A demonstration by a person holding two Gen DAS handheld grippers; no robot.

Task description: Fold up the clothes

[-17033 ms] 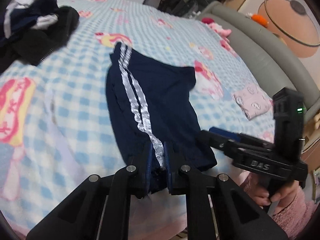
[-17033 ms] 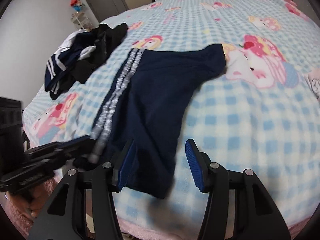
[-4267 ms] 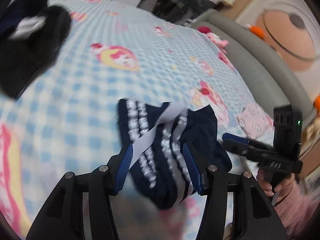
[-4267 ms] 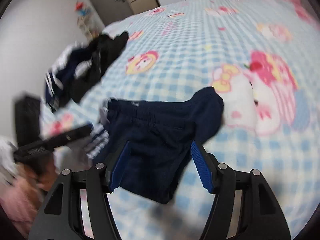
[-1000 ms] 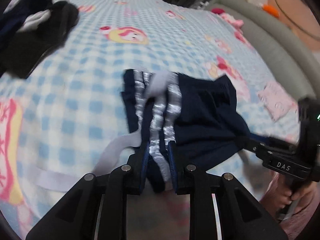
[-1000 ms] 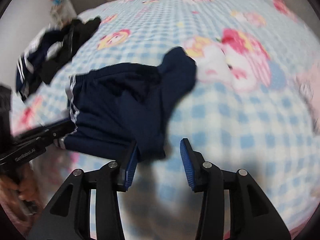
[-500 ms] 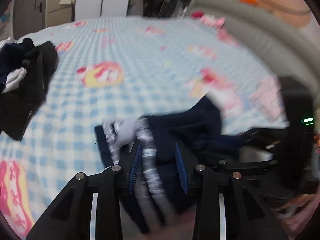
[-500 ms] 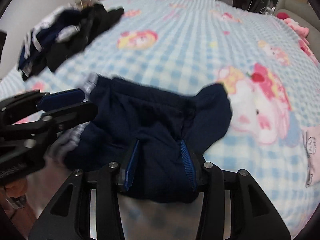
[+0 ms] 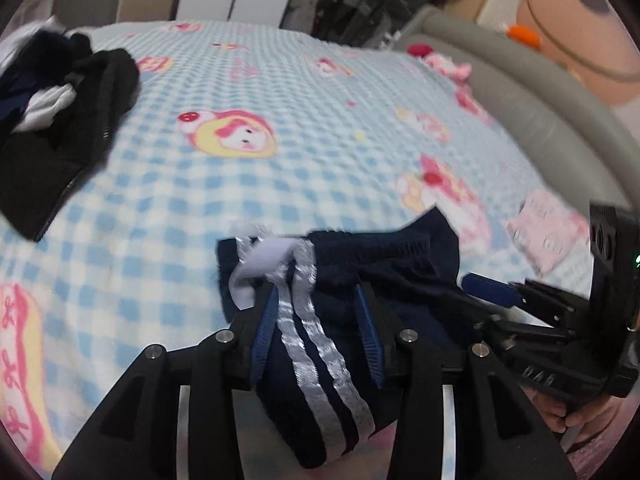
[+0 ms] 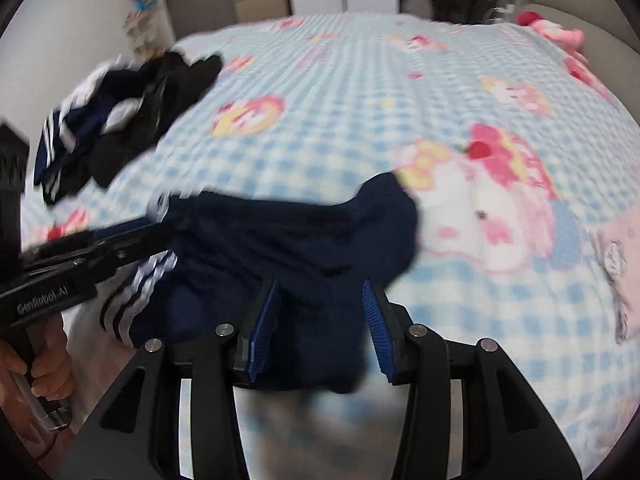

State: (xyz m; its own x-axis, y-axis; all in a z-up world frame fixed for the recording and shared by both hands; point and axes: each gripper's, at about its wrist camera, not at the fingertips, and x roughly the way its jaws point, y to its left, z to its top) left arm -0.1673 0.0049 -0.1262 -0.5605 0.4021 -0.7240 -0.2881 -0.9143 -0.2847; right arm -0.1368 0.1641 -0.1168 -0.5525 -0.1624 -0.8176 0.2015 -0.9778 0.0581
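1. Lying bunched at the near edge of the bed, the navy shorts (image 9: 384,276) show two white side stripes running down toward the left wrist camera, with a white drawstring or label at the waistband end.
2. Left gripper (image 9: 316,328): jaws parted, blue pads on either side of the striped edge of the shorts. The fabric passes between them; whether the pads press it cannot be told.
3. Right gripper (image 10: 316,324): jaws parted, straddling the plain navy part of the shorts (image 10: 296,240). The cloth fills the gap; pad contact cannot be confirmed because of motion blur.
4. In the right wrist view, the left gripper (image 10: 160,226) reaches in from the left, its tips at the striped end of the shorts.
5. Blue-and-white checked bedspread (image 9: 320,128) with cartoon prints lies under the shorts.
6. Pile of dark clothes (image 9: 60,120), black and navy with white, sits at the far left of the bed, well apart from the shorts.
7. Folded pink garment (image 9: 548,236) lies to the right, near the grey bed frame (image 9: 540,112).
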